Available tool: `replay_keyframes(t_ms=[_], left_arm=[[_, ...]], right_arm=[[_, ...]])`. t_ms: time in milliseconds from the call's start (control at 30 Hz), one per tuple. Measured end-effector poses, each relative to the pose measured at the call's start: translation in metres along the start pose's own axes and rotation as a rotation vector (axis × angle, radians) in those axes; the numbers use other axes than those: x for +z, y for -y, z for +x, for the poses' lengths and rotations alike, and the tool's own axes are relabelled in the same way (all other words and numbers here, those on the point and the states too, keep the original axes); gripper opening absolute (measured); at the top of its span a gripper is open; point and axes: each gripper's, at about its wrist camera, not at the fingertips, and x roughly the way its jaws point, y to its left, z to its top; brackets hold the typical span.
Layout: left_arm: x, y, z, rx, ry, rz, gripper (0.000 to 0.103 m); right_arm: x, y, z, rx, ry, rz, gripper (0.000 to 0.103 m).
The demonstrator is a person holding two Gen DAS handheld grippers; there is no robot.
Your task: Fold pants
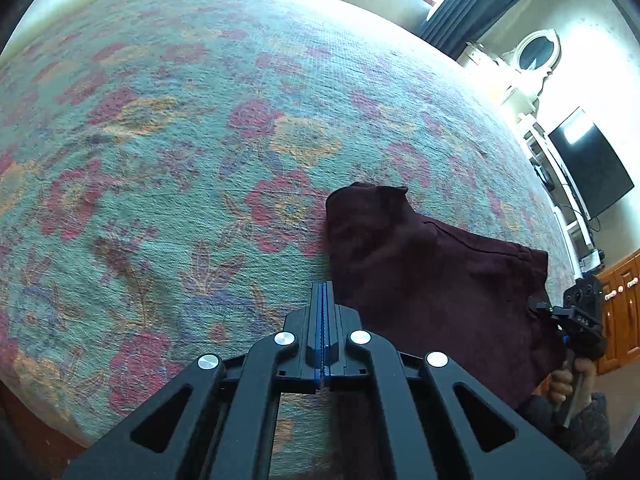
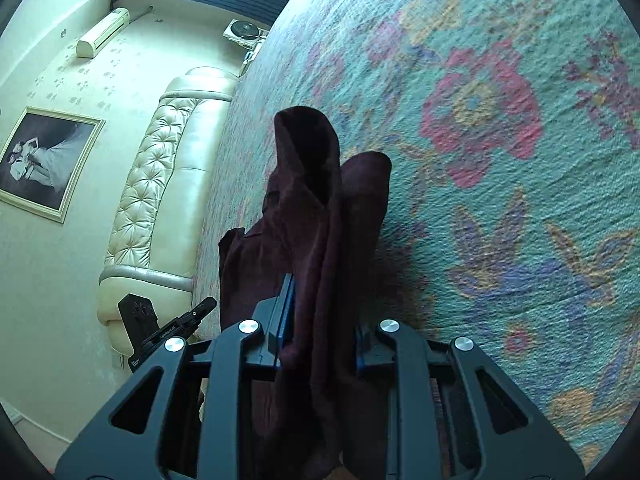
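The dark maroon pants (image 1: pixel 432 276) hang above the floral bedspread (image 1: pixel 200 140), their far end resting on it. My left gripper (image 1: pixel 323 300) is shut with its blue pads pressed together, empty, just left of the pants' edge. My right gripper (image 2: pixel 320 320) is shut on a bunched fold of the pants (image 2: pixel 320 200), which drape up and over between its fingers. The right gripper also shows in the left wrist view (image 1: pixel 576 320), holding the pants' right corner. The left gripper shows at the lower left of the right wrist view (image 2: pixel 168 328).
A cream tufted headboard (image 2: pixel 160 184) borders the bed on one side. A framed picture (image 2: pixel 44 160) hangs on the wall. A dark TV (image 1: pixel 588 164) and white shelving stand beyond the bed's far right edge, with wooden cabinets (image 1: pixel 624 304) nearby.
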Motion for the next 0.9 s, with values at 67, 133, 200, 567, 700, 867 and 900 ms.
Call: replay_keyframes(t_ms=[67, 133, 200, 567, 700, 867, 900], left_arm=[[-0.002, 0.001, -0.001, -0.051, -0.014, 0.018, 0.0], [-0.002, 0.003, 0.0, -0.117, -0.032, 0.017, 0.001], [0.001, 0.006, 0.005, -0.157, -0.047, 0.014, 0.035], [0.04, -0.02, 0.064, -0.353, -0.105, -0.192, 0.077], [0.048, -0.012, 0.075, -0.363, -0.106, -0.185, 0.076], [0.046, 0.002, 0.085, -0.255, -0.104, -0.107, 0.036], [0.045, 0.005, 0.083, -0.242, -0.093, -0.093, 0.029]], right_arm=[[0.0, 0.005, 0.0, 0.005, -0.003, 0.013, 0.03], [0.001, 0.006, -0.003, 0.003, -0.012, 0.004, 0.033], [0.006, 0.005, -0.011, -0.018, 0.003, -0.004, 0.045], [0.059, 0.012, -0.006, -0.034, 0.049, -0.027, 0.068], [0.067, 0.002, 0.016, -0.008, 0.005, -0.057, 0.073], [0.06, -0.006, 0.042, -0.008, -0.083, -0.105, 0.036], [0.058, -0.004, 0.041, 0.004, -0.075, -0.089, 0.03]])
